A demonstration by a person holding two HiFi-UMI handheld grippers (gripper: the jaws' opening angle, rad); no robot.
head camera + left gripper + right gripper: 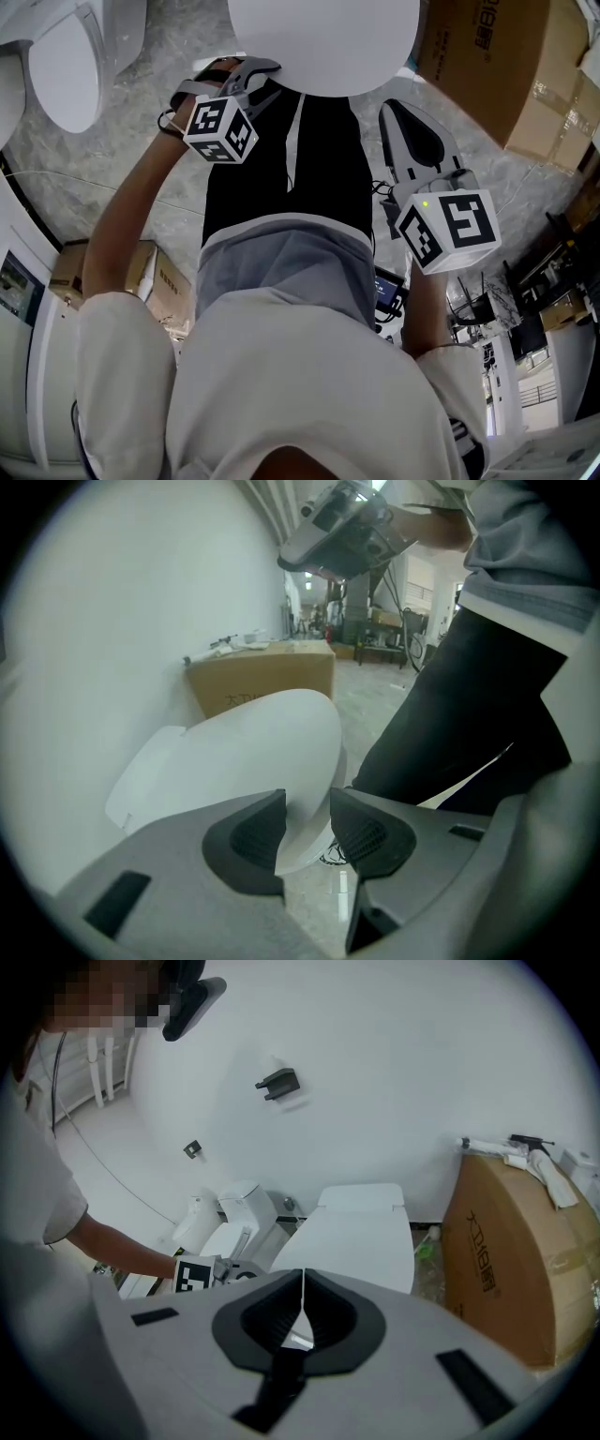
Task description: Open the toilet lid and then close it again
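Toilet lid (323,42) is down, flat over the bowl, straight in front of the person's legs. In the right gripper view it (361,1237) slopes away toward the white wall (375,1072).

Left gripper (258,75) sits at the lid's near rim, pointing down. Its fingers (246,841) stand apart with the lid's (253,752) front edge showing in the gap. I cannot tell whether the pads touch it.

Right gripper (389,108) hangs off to the side, clear of the lid. Its fingers (272,1321) are pressed together with nothing between them.

A cardboard box (506,66) stands just beside the toilet on the marbled floor (94,150), and a second toilet (61,70) stands well off on the other side.
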